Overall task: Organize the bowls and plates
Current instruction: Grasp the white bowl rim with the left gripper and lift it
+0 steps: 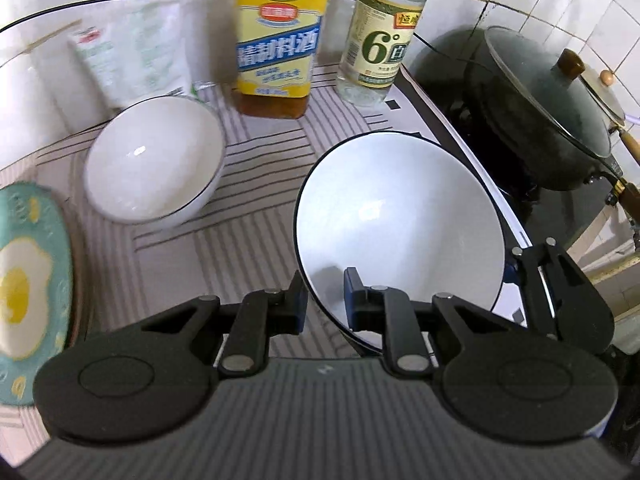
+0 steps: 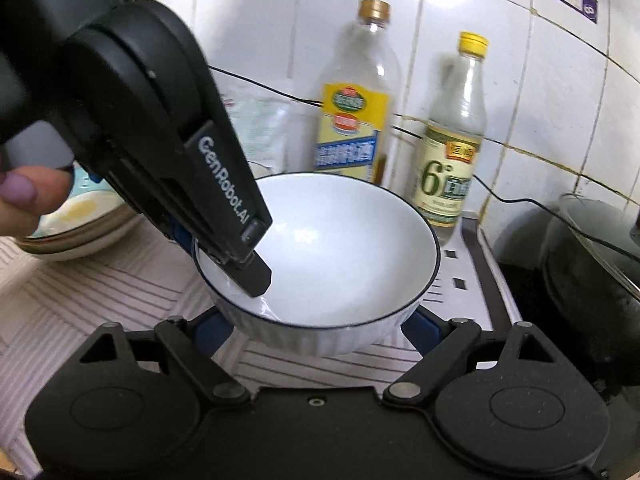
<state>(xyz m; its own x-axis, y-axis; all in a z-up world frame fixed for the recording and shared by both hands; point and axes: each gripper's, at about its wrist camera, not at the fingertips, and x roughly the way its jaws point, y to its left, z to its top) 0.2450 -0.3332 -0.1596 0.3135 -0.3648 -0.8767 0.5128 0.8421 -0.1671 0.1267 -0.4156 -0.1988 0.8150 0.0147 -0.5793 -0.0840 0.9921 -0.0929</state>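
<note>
A white bowl with a dark rim (image 1: 400,220) (image 2: 332,248) hangs tilted just above the striped mat (image 1: 240,248). My left gripper (image 1: 325,292) (image 2: 250,272) is shut on its near rim, one finger inside and one outside. My right gripper (image 2: 320,330) straddles the bowl's lower body, with a blue pad against the wall on each side; one of its fingers (image 1: 536,280) shows beside the bowl. A second white bowl (image 1: 154,164) rests on the mat at the left. A teal plate with a fried-egg print (image 1: 28,272) (image 2: 80,216) lies on top of other plates.
A yellow-labelled cooking wine bottle (image 1: 276,40) (image 2: 352,120), a vinegar bottle (image 1: 376,40) (image 2: 448,152) and a white bag (image 1: 132,52) stand at the tiled wall. A lidded black wok (image 1: 540,112) (image 2: 592,280) sits on the stove at the right. A person's thumb (image 2: 24,196) holds the left gripper.
</note>
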